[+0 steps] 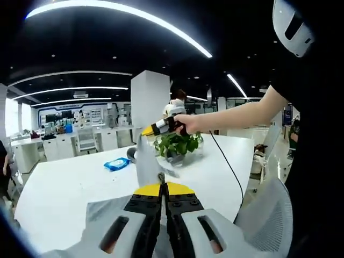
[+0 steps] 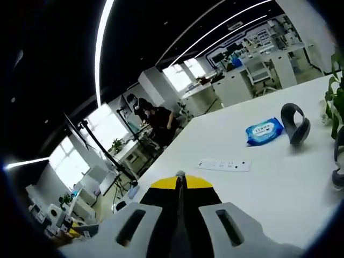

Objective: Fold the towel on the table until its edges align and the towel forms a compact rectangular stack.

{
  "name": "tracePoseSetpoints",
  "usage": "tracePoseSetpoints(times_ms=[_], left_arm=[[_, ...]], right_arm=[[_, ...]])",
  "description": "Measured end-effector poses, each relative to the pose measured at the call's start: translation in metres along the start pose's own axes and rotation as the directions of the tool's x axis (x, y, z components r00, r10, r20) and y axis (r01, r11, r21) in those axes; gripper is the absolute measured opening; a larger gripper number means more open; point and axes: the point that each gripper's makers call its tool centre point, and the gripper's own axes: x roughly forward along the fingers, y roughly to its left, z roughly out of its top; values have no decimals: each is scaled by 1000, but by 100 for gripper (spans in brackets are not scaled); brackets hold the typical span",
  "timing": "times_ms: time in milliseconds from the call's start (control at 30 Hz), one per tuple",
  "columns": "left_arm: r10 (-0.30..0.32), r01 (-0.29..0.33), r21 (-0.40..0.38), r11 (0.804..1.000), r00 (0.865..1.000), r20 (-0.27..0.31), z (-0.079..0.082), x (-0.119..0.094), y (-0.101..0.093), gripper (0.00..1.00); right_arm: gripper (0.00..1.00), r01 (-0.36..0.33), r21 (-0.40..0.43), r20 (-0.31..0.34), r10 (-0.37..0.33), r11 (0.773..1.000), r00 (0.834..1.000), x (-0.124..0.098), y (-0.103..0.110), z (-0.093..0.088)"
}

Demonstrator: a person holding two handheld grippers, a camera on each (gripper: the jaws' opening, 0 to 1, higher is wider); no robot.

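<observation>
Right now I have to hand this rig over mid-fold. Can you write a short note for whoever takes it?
Left gripper: shut on the towel, with a corner of the grey cloth pinched at its tip and pulled up off the white table.
Right gripper: fingers closed on the towel's upper edge, raised in front of the potted plant; its own view looks across the table at a blue wipes pack, a power strip and a grey headset.
Done: towel lifted by two points.
Left: lay it over so the edges line up, then fold again into a compact rectangle.
</observation>
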Motion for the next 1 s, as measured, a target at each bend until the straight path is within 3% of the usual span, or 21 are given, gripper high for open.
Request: tracePoseSetpoints(times_ms=[333,567,667,1000], left_arm=[[51,-52,-27,998,997,-57,-28,-12,13,1],[83,-84,-19,996,995,-46,-29,-22,17,1],[98,-101,-52,994,994,-49,-33,-26,22,1],[154,-167,-94,982,980,-125,-75,-34,53,1]], right_arm=[[0,-5,15,-48,6,1000,999,25,5,-17],[0,-37,23,-61,39,999,997,48,12,-14],[0,-39,16,-75,40,999,996,60,14,-18],[0,-12,24,-137,15,1000,990,92,4,-45]])
